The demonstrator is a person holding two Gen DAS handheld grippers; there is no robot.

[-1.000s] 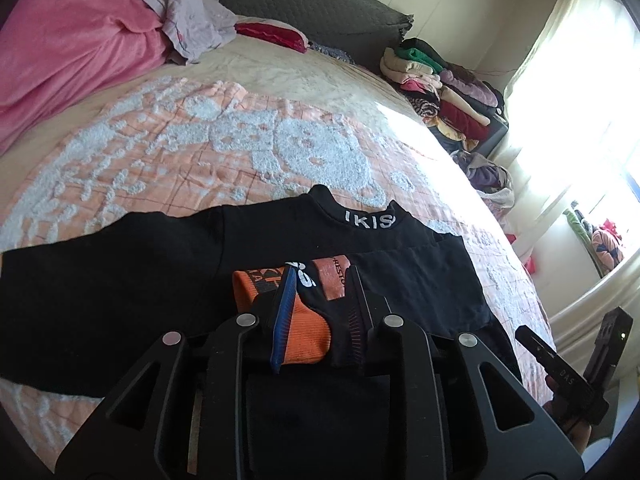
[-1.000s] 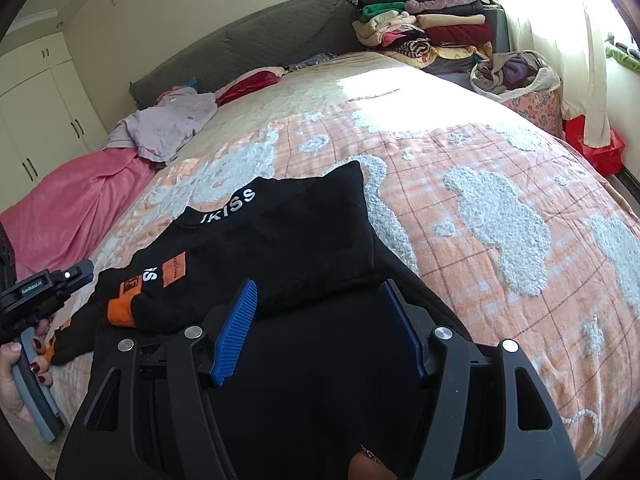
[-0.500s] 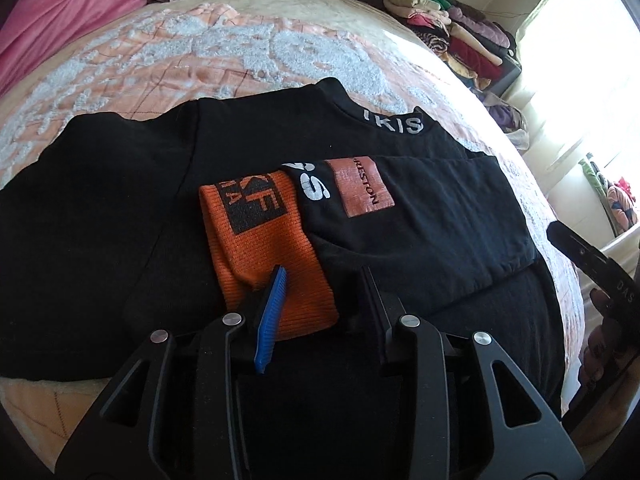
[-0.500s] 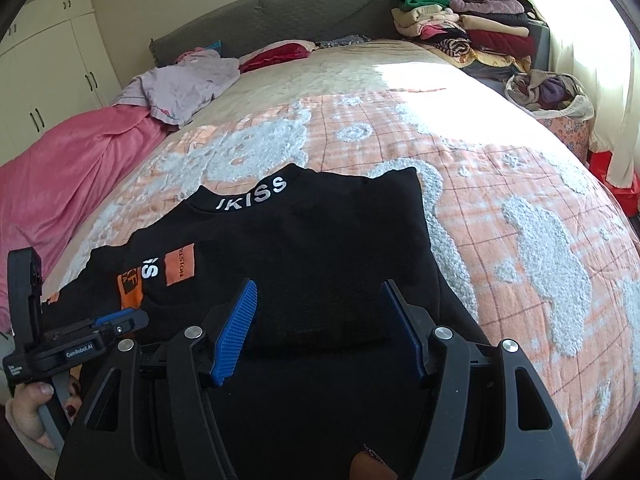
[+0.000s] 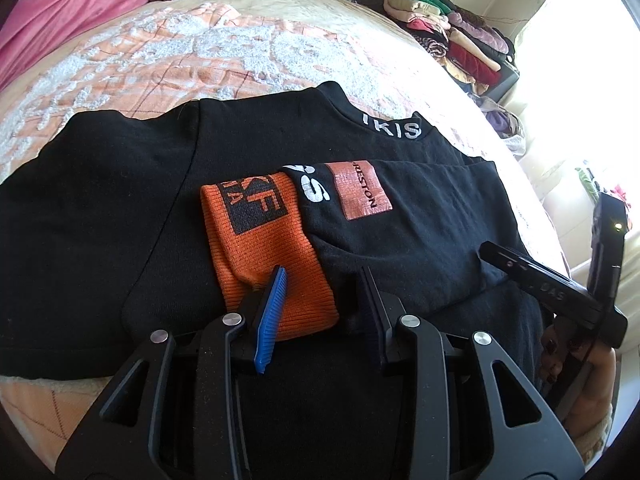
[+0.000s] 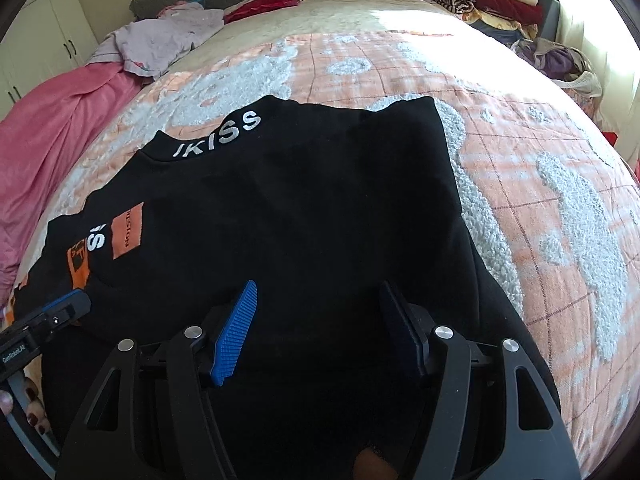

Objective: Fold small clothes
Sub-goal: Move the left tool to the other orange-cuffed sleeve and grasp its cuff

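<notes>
**Kid:** What just happened to the black top [image 5: 120, 216]?

**Helper:** One sleeve got laid across its front. A second ago the left tongs [image 5: 320, 292] were pinching the orange cuff [image 5: 264, 256]. Then they came down and their jaws opened up. Now the cuff lies flat on the top, with the tongs spread a little around its near end and not squeezing it.

**Kid:** So they let go?

**Helper:** It looks that way. The cuff rests on its own.

**Kid:** And the other tongs?

**Helper:** The right tongs [image 6: 316, 320] are spread wide and pinch nothing. They slid closer over the black cloth and now hang just above the top's right side.

**Kid:** Where is the top?

**Helper:** Spread out on the bed [image 6: 540, 168], on the peach and white blanket, with the white letters on its collar [image 6: 218, 134] at the far edge.

**Kid:** Is the folding done?

**Helper:** Not yet, I think. One sleeve is in. The other sleeve [image 5: 48, 184] is out flat, so it likely goes next.
</notes>
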